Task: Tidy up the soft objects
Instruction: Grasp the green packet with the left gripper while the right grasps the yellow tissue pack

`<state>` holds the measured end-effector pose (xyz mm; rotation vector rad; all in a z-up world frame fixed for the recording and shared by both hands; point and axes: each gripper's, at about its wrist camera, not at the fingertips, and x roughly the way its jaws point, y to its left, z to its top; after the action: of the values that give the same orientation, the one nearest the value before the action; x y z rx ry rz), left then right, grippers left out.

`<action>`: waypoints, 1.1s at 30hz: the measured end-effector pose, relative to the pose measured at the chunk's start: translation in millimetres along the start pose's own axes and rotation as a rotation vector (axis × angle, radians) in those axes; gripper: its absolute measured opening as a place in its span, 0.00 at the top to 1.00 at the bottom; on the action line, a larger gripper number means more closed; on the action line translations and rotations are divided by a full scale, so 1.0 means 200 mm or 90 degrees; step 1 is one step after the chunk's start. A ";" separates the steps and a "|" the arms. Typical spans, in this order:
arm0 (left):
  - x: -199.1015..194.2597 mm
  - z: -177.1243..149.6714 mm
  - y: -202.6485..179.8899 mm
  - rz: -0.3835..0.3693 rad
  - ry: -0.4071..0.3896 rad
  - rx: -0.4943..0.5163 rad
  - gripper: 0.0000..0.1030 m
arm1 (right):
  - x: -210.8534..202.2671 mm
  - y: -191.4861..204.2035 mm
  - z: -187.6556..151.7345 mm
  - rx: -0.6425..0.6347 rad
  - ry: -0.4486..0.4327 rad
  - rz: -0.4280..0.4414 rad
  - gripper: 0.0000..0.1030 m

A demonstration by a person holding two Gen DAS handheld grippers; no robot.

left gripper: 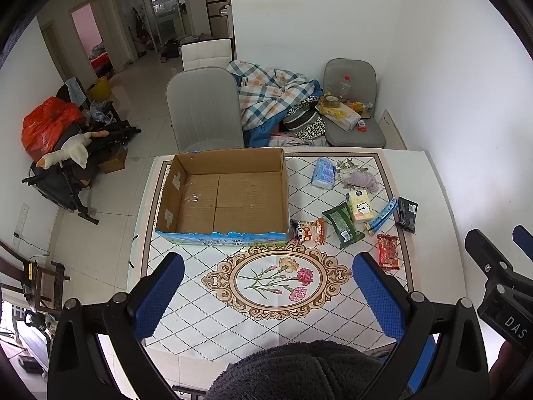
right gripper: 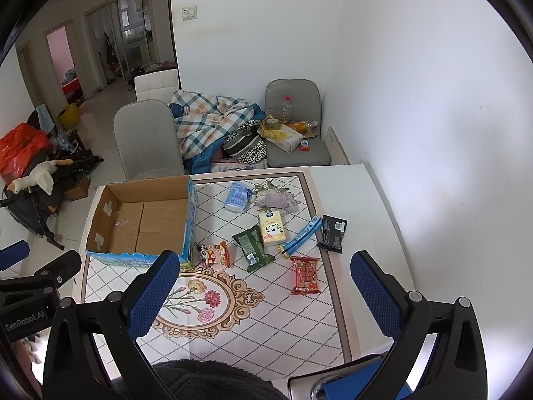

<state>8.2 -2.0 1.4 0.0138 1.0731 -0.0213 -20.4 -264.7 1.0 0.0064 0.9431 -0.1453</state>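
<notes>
Left wrist view takes in the table (left gripper: 429,180) first, with the empty cardboard box (left gripper: 223,196) at its far left and the soft things scattered to the right of it: a lilac cloth bundle (left gripper: 361,180), a blue tissue pack (left gripper: 323,173), a yellow tissue pack (left gripper: 359,206), a green pouch (left gripper: 343,225), a black packet (left gripper: 407,214), a red snack packet (left gripper: 389,251), an orange snack bag (left gripper: 309,230) lying just beside the box's corner, and a thin blue sachet (left gripper: 383,216). Nothing is boxed yet. The left gripper (left gripper: 266,296) and the right gripper (right gripper: 263,293) both hover spread wide and empty above the near edge. The likely trouble is crowding: the green pouch, yellow pack and sachet lie close together, so a wide closing pinch could drag a neighbour along. Flat foil packets may also slide out from under the fingers, and the black packet near the table's right border could be nudged off.
</notes>
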 end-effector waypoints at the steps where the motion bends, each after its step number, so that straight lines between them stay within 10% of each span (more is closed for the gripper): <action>1: 0.00 0.00 0.00 -0.001 0.001 0.000 0.00 | 0.00 0.00 0.00 0.001 0.000 0.000 0.00; 13: 0.40 0.21 -0.20 -0.015 0.033 0.059 0.00 | 0.34 -0.18 0.04 0.052 0.060 -0.014 0.00; 22: 1.32 0.31 -0.55 -0.076 0.234 0.045 0.00 | 1.28 -0.54 0.09 0.118 0.228 0.036 0.00; 33: 2.17 0.10 -0.82 -0.130 0.429 -0.049 0.17 | 2.38 -0.42 0.20 0.106 0.421 0.169 0.15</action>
<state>228.4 -171.4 -371.4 -0.1693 1.7447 -0.1692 275.8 -409.2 -353.7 0.3504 1.5759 0.0314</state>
